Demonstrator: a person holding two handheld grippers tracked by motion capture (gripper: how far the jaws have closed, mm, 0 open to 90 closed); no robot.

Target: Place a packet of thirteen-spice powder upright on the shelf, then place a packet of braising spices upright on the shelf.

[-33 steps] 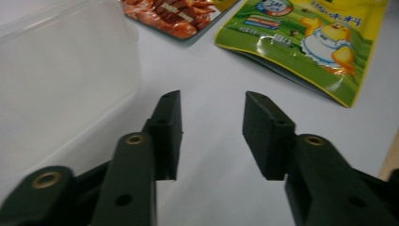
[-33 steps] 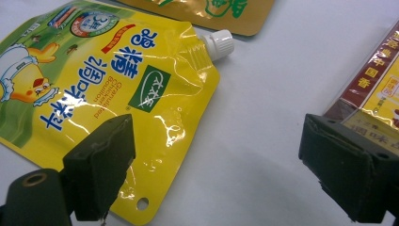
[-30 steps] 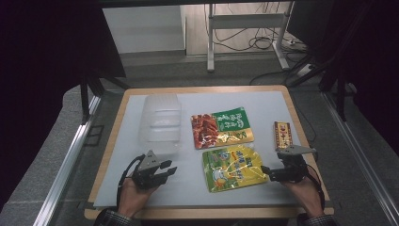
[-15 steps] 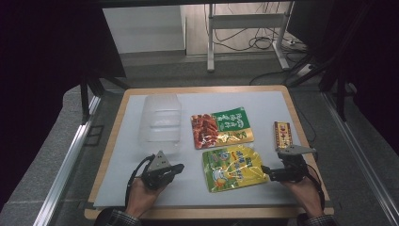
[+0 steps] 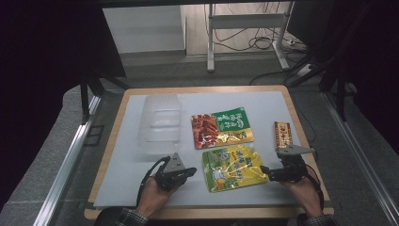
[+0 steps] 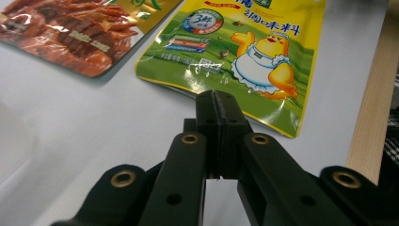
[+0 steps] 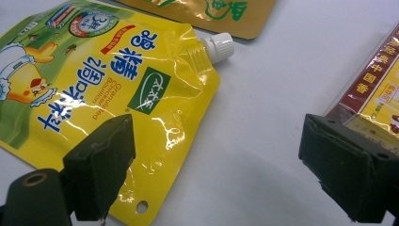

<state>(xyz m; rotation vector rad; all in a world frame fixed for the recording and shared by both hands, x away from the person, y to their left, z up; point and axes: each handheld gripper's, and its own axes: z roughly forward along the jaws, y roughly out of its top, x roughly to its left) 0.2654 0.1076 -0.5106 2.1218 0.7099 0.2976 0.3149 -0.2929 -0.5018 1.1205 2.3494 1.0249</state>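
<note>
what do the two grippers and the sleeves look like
Both the left gripper and the right gripper are black, each topped by a grey three-cornered plate and trailing a black cable. Brass-coloured rivets mark the left gripper's arms. The sleeves are dark plaid.

Looks like a lab or test room: wooden-edged table (image 5: 294,117) under a white sheet, metal stand (image 5: 244,28) with loose cables (image 5: 263,42) behind (dark surroundings), aluminium rails (image 5: 66,165) alongside.

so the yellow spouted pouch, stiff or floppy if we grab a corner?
Probably floppy: the yellow pouch has creased, wrinkled film near its white cap. Glossy surface may slip. Lying flat, it should slide rather than roll.
</note>
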